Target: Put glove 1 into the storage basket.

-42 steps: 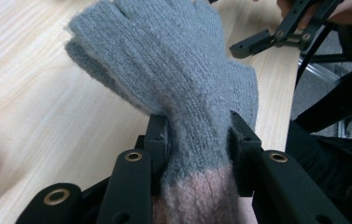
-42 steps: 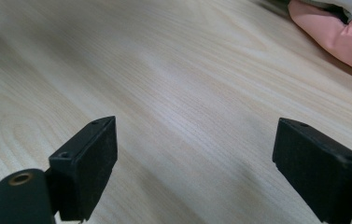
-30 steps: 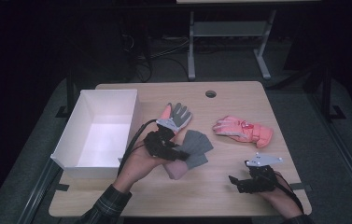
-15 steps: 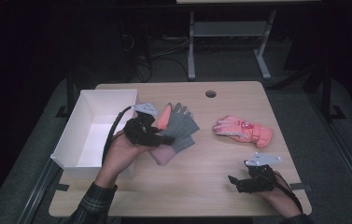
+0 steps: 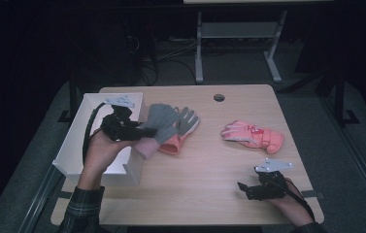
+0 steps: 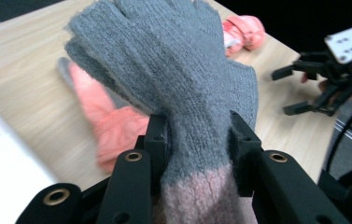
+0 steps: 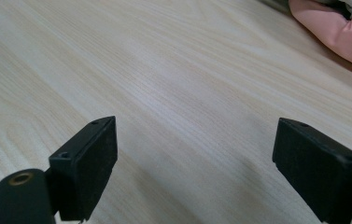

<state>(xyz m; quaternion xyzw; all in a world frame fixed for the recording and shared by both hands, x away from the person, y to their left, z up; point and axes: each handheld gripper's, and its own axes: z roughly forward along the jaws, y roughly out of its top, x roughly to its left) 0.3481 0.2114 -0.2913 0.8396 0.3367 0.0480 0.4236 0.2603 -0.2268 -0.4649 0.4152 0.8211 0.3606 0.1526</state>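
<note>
A grey knit glove with a pink cuff hangs lifted off the table, and my left gripper is shut on it just above the cuff. In the left gripper view the black jaws pinch this grey glove from both sides. Below it, a grey and orange glove lies flat on the wood. A pink padded glove rests to the right. My right gripper sits low near the front right edge, open, with bare table between its fingers.
A white open box stands at the table's left edge, right beside my left hand. A round cable hole is at the back of the wooden table. The pink glove's cuff lies ahead of the right gripper.
My left hand has carried the grey glove up and to the left, from mid-table to the box's edge. The orange glove stayed on the table. The right gripper has not moved.
</note>
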